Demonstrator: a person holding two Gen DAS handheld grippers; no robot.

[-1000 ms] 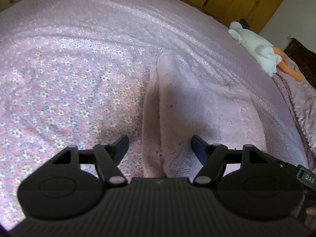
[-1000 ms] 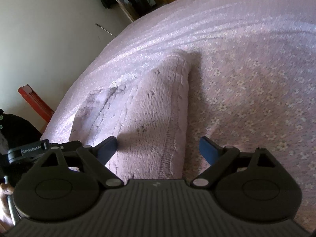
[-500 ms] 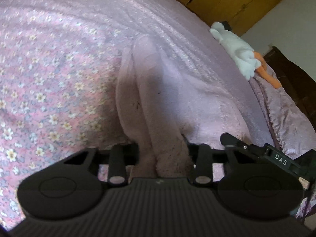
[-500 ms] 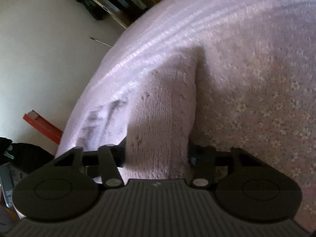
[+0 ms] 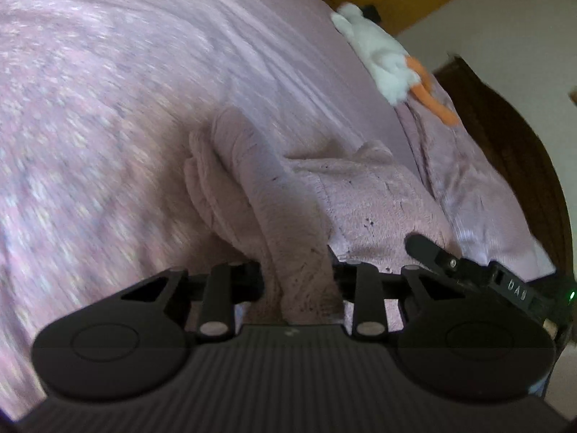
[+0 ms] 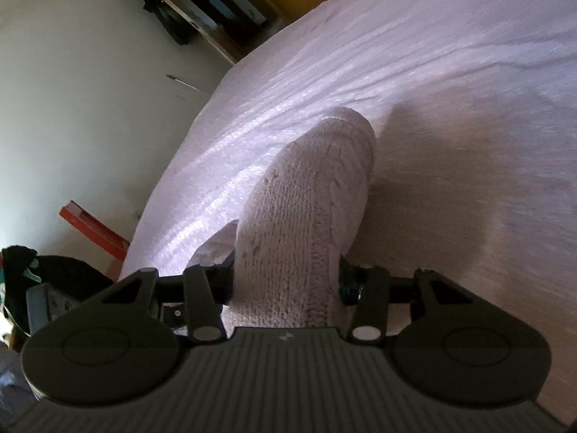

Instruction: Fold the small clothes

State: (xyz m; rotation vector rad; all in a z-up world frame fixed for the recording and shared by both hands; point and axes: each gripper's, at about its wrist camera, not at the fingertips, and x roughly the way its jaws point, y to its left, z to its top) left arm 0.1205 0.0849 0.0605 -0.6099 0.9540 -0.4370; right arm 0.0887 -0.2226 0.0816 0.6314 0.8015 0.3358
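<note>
1 second ago both sets of jaws gaped; now the left gripper (image 5: 297, 281) and right gripper (image 6: 286, 288) clamp the pink knit garment (image 6: 310, 195) — lifting its edge off the bed (image 5: 108, 115) — a fold beginning.

1. On the other gripper (image 5: 512, 281), which you see at the right edge of your left wrist view, there is a small plate with pale raised letters. They read "DA" and then one more character that is too blurred to make out.
2. On the housing of your left gripper (image 5: 296, 281) there is a small pale logo mark, not a readable word.
3. The housing of your right gripper (image 6: 286, 288) carries the same kind of small pale mark; it is a sign only, with no letters.
</note>
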